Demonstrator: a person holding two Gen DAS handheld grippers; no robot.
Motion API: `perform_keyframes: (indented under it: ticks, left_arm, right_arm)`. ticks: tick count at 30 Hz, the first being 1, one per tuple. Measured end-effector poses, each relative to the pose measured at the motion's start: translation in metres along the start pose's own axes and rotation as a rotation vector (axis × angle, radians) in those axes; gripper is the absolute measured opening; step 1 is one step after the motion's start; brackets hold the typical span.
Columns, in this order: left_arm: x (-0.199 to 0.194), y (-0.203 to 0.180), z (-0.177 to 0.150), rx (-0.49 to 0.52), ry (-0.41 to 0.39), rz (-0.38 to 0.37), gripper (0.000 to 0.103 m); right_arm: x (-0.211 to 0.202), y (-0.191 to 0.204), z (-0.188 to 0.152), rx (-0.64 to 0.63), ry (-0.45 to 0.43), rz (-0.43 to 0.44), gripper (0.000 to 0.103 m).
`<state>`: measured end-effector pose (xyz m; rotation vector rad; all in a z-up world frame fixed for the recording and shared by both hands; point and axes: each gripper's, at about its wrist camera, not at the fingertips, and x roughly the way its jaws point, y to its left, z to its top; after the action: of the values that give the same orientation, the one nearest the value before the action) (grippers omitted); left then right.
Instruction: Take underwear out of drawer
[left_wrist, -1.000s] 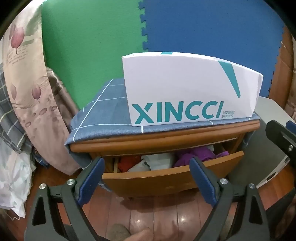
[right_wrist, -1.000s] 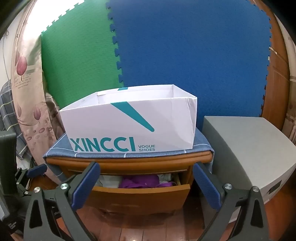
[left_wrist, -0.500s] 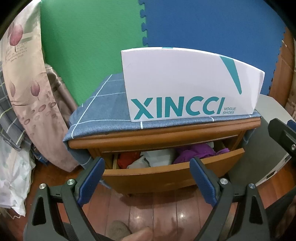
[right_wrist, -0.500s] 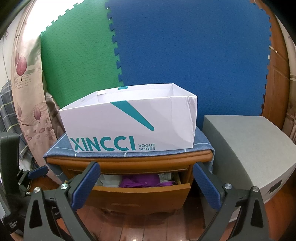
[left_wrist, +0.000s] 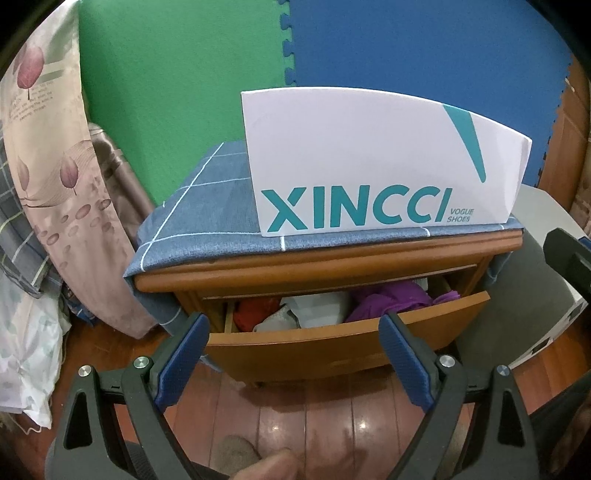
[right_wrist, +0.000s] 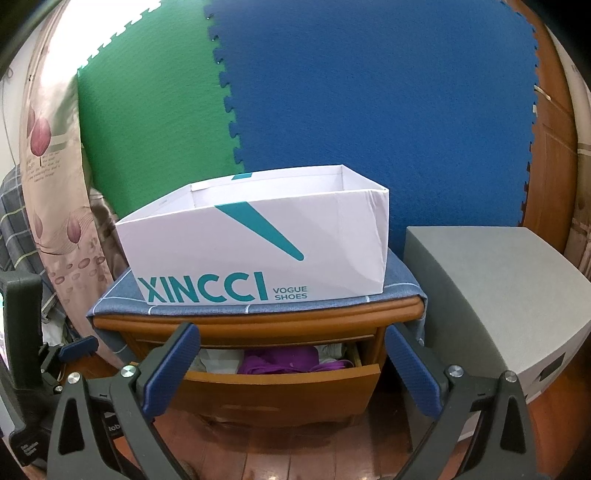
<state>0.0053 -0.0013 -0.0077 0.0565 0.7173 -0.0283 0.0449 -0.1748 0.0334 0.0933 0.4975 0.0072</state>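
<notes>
Left claw (left_wrist: 291, 332) and right claw (right_wrist: 291, 345): both jaws spread wide, nothing held, hanging short of the drawer front over wood floor (left_wrist: 306, 410). Drawer (left_wrist: 332, 347) part open; its front panel and the nightstand's top lip partly block access. Inside: purple underwear (left_wrist: 388, 299) at right, white garment (left_wrist: 317, 306) middle, red garment (left_wrist: 255, 308) left. Above, blue checked cloth (left_wrist: 207, 221) carries an open white XINCCI shoebox (right_wrist: 258, 251). Grey box (right_wrist: 491, 288) stands right of the nightstand. Curtain (left_wrist: 55, 184) hangs left. Green and blue foam mats (right_wrist: 369, 110) behind.
</notes>
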Motion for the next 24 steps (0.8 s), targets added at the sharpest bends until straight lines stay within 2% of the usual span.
perform_keyframes:
  ticks: [24]
  left_arm:
    - [0.0059, -0.003, -0.0037, 0.005, 0.022, 0.005, 0.091]
  right_arm:
    - [-0.0005, -0.0034, 0.0009, 0.018, 0.005, 0.005, 0.103]
